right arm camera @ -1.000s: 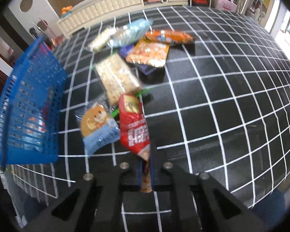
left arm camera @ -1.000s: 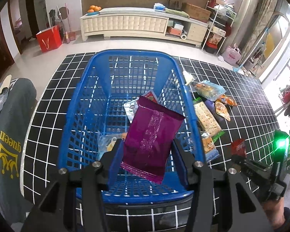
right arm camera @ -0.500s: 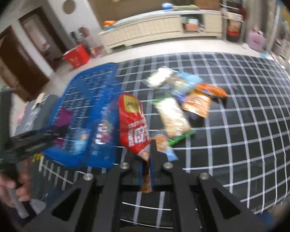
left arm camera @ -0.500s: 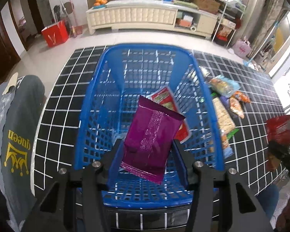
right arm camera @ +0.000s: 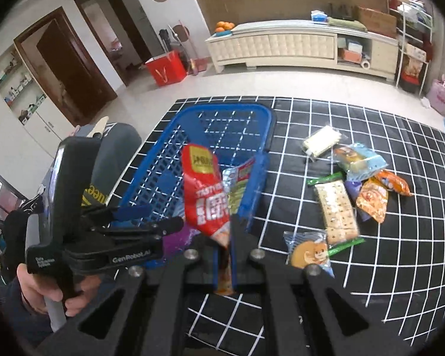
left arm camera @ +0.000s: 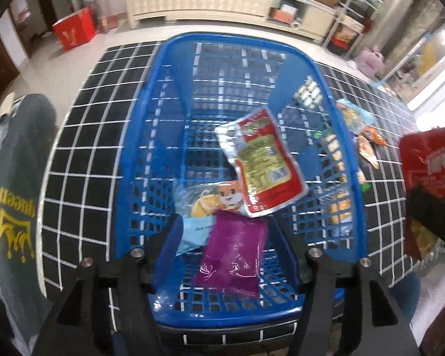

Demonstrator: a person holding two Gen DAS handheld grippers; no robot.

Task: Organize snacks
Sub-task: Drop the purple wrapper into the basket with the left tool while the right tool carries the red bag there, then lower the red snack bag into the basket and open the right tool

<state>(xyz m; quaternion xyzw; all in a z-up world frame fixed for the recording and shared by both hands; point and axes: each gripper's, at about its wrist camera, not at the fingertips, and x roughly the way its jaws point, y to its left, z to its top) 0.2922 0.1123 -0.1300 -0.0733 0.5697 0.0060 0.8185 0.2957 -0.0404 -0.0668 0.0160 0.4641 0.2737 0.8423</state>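
A blue plastic basket (left arm camera: 169, 136) stands on the black grid mat. Inside lie a purple packet (left arm camera: 233, 258), a red-and-green packet (left arm camera: 262, 163) and a light blue cartoon packet (left arm camera: 204, 210). My left gripper (left arm camera: 225, 249) is open just over the basket's near end, with the purple packet lying loose between the fingers. My right gripper (right arm camera: 225, 252) is shut on a red snack packet (right arm camera: 206, 198) and holds it beside the basket (right arm camera: 222, 124); that packet also shows at the right edge of the left wrist view (left arm camera: 430, 163).
Several snack packets lie on the mat right of the basket: a cracker pack (right arm camera: 336, 207), orange packets (right arm camera: 372, 198), a blue packet (right arm camera: 359, 160), a white pack (right arm camera: 322, 141) and a cartoon packet (right arm camera: 308, 250). A grey cushion (left arm camera: 12, 195) lies left of the basket.
My left gripper opened and the purple packet dropped into the basket. My right gripper lifted the red packet off the mat and carried it left to the basket.
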